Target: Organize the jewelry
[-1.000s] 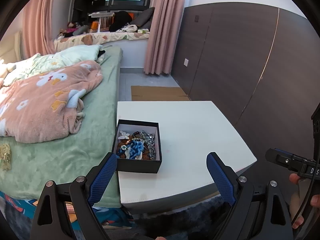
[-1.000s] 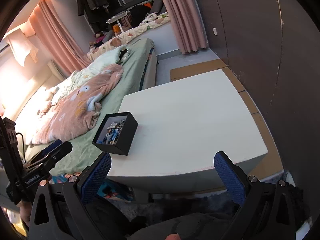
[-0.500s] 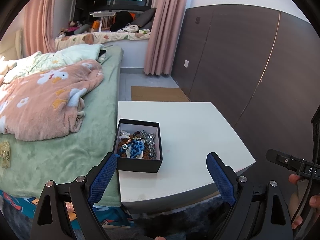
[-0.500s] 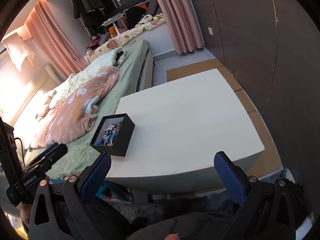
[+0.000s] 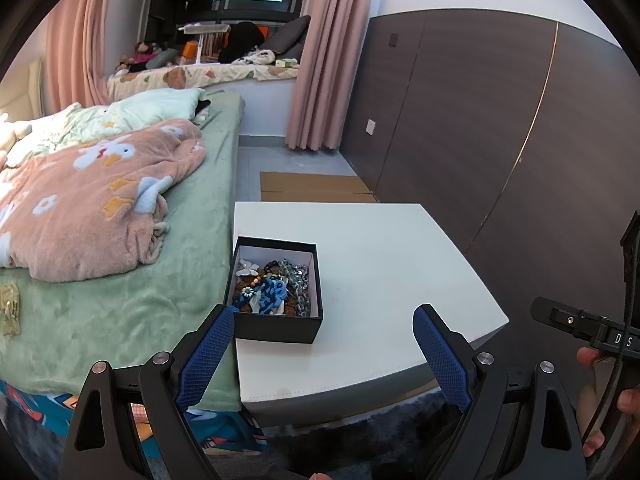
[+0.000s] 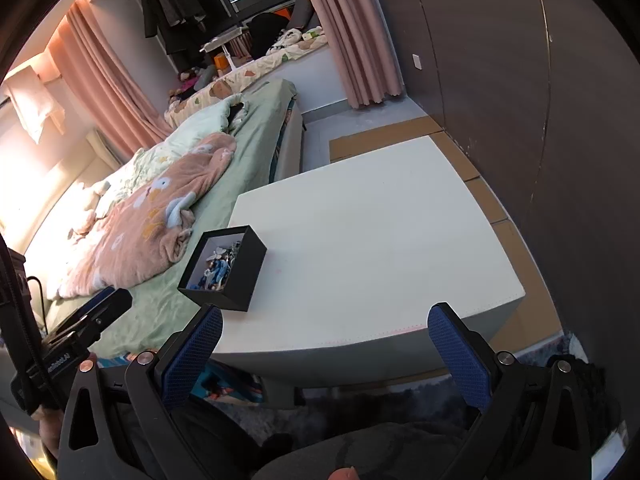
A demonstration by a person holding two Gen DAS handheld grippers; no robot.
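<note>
Dark wood-grain wall panels run along one side of a bedroom, with pink curtains hanging in soft folds at the far window. Beside the panels stands a low white counter, smooth and square-cornered, its near edge rounded by the lens. On its corner nearest the bed sits a small black box, stiff-walled, open-topped and pale inside, holding a tangled heap of jewelry: blue cord, brown beads, a small white flower, silvery bits. Nothing stands between the box and either tool; the rest of the counter is bare. The bed presses against the counter's side, covered in a green plush sheet with a crumpled pink fleece blanket printed with white and blue shapes. Flattened cardboard lies on the floor beyond the counter. The left tongs gape wide with nothing between the blue textured pads, hanging short of the box. The right tongs are likewise spread wide and empty, before the counter's near edge. A dark shaggy rug lies below.
</note>
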